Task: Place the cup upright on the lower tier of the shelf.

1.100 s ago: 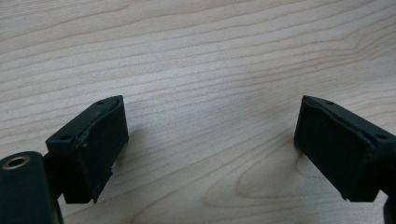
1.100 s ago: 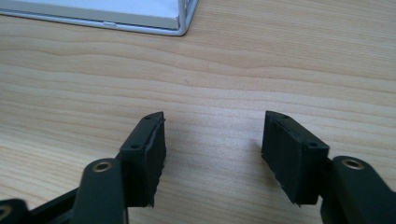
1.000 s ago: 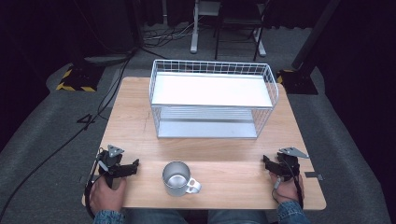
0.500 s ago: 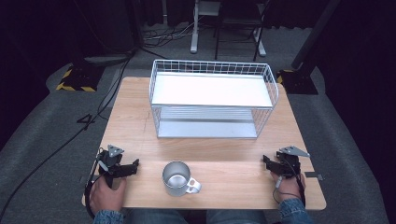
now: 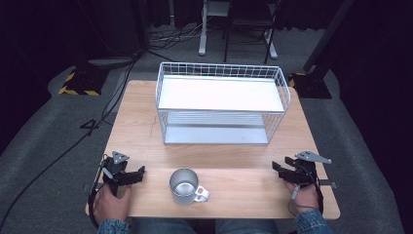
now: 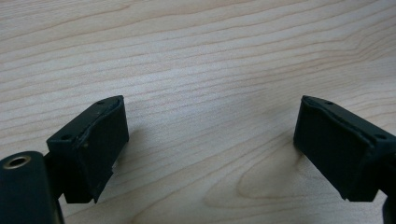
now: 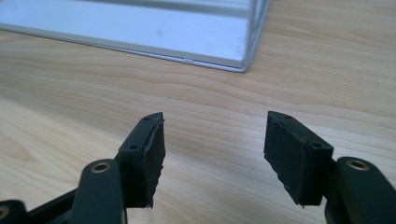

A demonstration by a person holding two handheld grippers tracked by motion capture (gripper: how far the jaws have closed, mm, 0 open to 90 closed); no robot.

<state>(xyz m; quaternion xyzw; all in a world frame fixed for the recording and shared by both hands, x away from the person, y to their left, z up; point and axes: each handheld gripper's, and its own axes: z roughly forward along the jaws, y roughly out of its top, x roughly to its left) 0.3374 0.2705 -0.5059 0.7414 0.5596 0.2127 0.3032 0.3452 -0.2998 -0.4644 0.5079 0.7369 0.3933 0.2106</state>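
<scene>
I am sitting at the near edge of the light wooden table [image 5: 146, 122], my hands coming in from the bottom of the high view. The white wire two-tier basket rack [image 5: 221, 105] is standing on the far half of the table, roughly centred. The round steel mug with a side handle [image 5: 185, 186] is sitting upright near my edge, in front of the rack and well apart from it. My left gripper [image 5: 130, 176] is resting on the table to the left of the mug, near it. My right gripper [image 5: 285, 171] is lying well to the mug's right, in front of the rack's right corner.
</scene>
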